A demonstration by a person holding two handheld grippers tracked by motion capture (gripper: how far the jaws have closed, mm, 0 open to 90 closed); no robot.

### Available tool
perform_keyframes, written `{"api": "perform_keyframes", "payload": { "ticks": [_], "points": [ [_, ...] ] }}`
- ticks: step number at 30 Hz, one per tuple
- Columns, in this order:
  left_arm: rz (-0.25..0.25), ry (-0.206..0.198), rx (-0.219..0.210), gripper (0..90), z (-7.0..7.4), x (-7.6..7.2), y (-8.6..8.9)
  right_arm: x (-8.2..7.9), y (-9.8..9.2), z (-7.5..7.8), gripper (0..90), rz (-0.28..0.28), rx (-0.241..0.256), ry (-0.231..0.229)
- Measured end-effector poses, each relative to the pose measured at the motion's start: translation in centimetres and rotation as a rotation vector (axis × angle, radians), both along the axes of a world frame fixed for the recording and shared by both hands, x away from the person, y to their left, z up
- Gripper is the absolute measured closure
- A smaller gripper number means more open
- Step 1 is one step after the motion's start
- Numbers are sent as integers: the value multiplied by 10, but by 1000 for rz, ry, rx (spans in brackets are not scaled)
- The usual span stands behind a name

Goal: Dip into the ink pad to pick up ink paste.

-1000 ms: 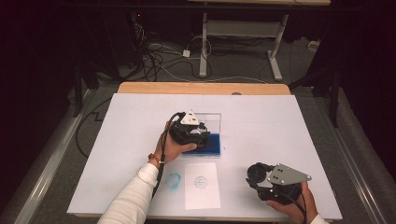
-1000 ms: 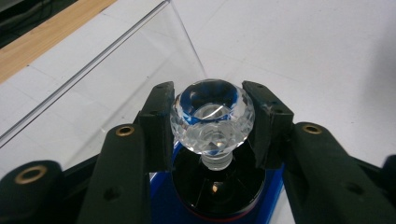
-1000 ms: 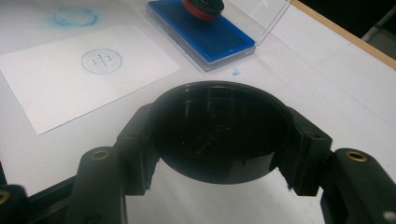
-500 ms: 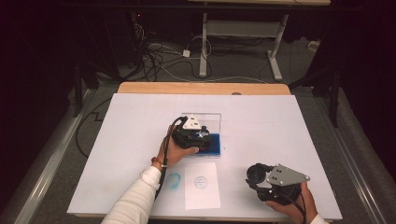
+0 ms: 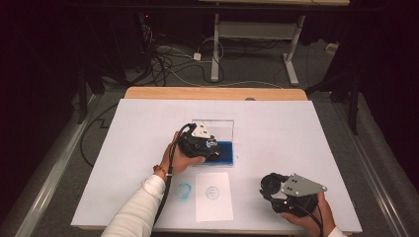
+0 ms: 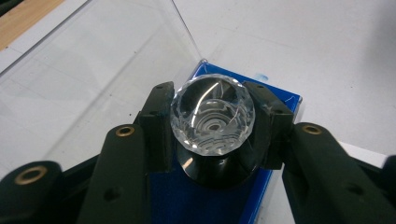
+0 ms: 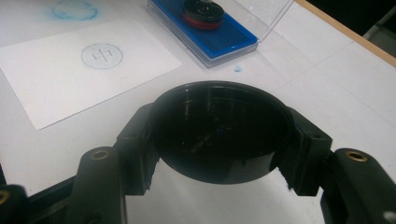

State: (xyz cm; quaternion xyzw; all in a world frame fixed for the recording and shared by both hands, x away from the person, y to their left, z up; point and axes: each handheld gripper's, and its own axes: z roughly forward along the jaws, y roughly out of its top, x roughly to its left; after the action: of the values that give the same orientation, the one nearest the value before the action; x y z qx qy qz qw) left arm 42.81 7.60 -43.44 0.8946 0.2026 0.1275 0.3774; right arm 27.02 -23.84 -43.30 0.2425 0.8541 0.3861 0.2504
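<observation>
My left gripper [image 5: 211, 147] [image 6: 212, 100] is shut on a stamp with a faceted clear knob [image 6: 212, 114] and a black body. It holds the stamp upright on the blue ink pad [image 5: 226, 151] [image 6: 281, 100]. In the right gripper view the stamp [image 7: 203, 11] shows a red band where it rests on the ink pad [image 7: 226, 39]. My right gripper [image 5: 271, 183] [image 7: 218, 122] is shut on a round black cap [image 7: 219, 133], held low over the table near the front right.
The pad's clear lid [image 5: 217, 127] [image 6: 93, 70] stands open behind it. A white paper [image 5: 213, 197] [image 7: 79, 74] with a blue round stamp print [image 5: 212, 192] [image 7: 102, 55] lies near the front edge. A blue smudge [image 5: 183, 190] marks the table to its left.
My left gripper has shifted slightly right and down with the stamp onto the ink pad. The right gripper and cap have barely moved.
</observation>
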Motion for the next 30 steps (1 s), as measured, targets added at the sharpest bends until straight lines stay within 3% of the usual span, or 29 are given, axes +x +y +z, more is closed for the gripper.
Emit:
{"api": "perform_keyframes", "payload": {
  "ticks": [8, 19, 30],
  "points": [
    [9, 9, 45, 550, 3, 1, -7, 0, 0, 0, 387, -1, 6, 4],
    [18, 24, 4, 549, 0, 0, -4, 0, -1, 0, 386, -1, 11, 11],
    [23, -2, 16, 549, -1, -3, -6, 2, -1, -1, 386, -5, 8, 22]
  ]
}}
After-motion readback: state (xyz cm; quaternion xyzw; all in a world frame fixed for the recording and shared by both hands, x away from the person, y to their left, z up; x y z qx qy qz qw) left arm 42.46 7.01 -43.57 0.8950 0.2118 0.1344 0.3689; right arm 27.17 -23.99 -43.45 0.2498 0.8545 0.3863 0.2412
